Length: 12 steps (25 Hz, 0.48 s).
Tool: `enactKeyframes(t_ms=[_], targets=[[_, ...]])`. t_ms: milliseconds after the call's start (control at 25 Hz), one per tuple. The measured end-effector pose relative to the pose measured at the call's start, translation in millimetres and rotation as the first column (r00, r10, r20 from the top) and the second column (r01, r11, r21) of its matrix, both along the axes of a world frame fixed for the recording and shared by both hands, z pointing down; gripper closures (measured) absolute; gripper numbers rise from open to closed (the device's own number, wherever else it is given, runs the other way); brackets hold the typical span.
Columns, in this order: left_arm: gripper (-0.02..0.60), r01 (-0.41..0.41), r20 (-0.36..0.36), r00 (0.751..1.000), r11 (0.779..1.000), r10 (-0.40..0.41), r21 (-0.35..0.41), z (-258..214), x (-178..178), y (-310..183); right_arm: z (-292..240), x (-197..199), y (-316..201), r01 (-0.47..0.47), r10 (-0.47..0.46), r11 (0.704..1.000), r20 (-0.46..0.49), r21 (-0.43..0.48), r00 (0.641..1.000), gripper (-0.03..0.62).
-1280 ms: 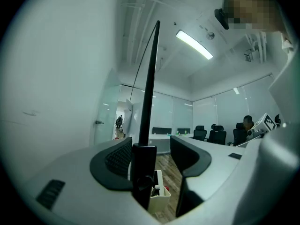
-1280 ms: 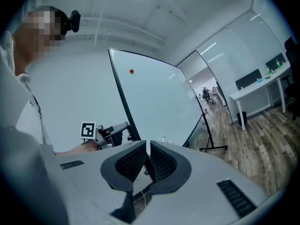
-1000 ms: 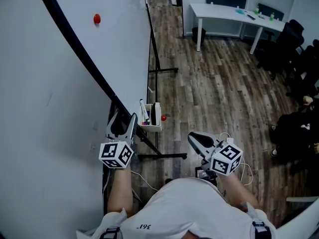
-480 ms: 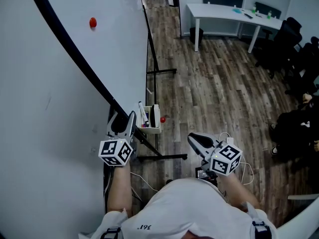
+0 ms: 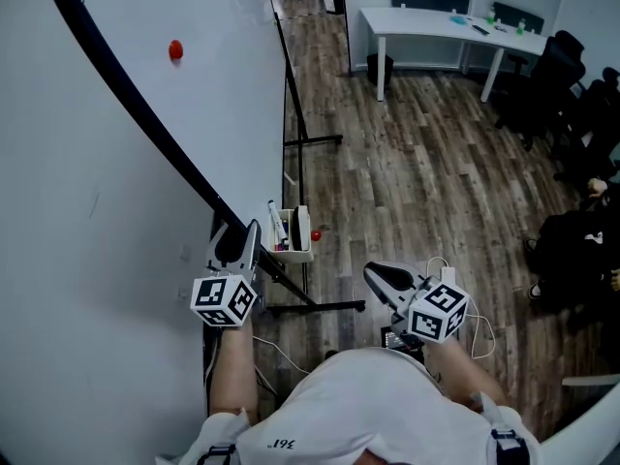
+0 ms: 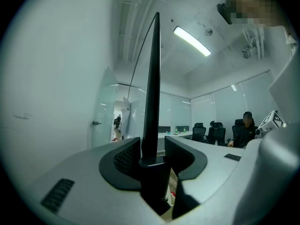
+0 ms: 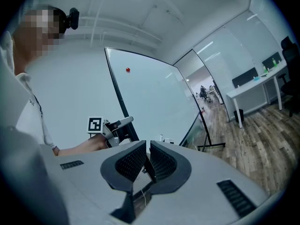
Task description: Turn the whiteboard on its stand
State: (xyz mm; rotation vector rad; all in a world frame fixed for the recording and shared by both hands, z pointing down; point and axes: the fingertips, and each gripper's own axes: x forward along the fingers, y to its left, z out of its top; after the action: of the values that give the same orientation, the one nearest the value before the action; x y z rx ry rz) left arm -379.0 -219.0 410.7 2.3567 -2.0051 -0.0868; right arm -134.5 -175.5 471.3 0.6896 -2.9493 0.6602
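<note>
The whiteboard point(image 5: 208, 37) is a big white panel with a black frame edge point(image 5: 145, 114) and a red magnet point(image 5: 175, 50), standing on a black stand point(image 5: 315, 305). My left gripper point(image 5: 242, 236) is at the board's lower corner. In the left gripper view the frame edge point(image 6: 152, 78) runs up between the jaws of the left gripper point(image 6: 152, 154); they are closing on it, with a thin gap still showing on the right side. My right gripper point(image 5: 380, 275) hangs over the floor, shut and empty; the right gripper view shows its jaws point(image 7: 148, 156) together and the board point(image 7: 154, 97) ahead.
A small tray with markers point(image 5: 294, 236) hangs on the stand beside my left gripper. A white desk point(image 5: 436, 22) and black chairs point(image 5: 572, 76) stand at the far right. A seated person point(image 5: 581, 250) is at the right edge. A white cable point(image 5: 281, 352) lies on the wood floor.
My left gripper has shifted slightly along the board's lower corner. The right gripper has stayed where it was.
</note>
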Motion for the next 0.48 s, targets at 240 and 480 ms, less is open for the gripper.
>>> enactKeyframes(t_ms=[240, 480], targets=[[0.413, 0.014, -0.007, 1.000, 1.000, -0.014, 0.009, -3.3, -0.9, 1.8, -0.4, 3.0, 2.5, 0.003, -0.003, 1.000, -0.006, -0.009, 1.000, 0.563], [0.413, 0.010, -0.012, 1.000, 1.000, -0.010, 0.007, -5.4, -1.3, 1.5, -4.3, -2.1, -5.0, 0.011, -0.011, 1.000, -0.017, -0.012, 1.000, 0.563]])
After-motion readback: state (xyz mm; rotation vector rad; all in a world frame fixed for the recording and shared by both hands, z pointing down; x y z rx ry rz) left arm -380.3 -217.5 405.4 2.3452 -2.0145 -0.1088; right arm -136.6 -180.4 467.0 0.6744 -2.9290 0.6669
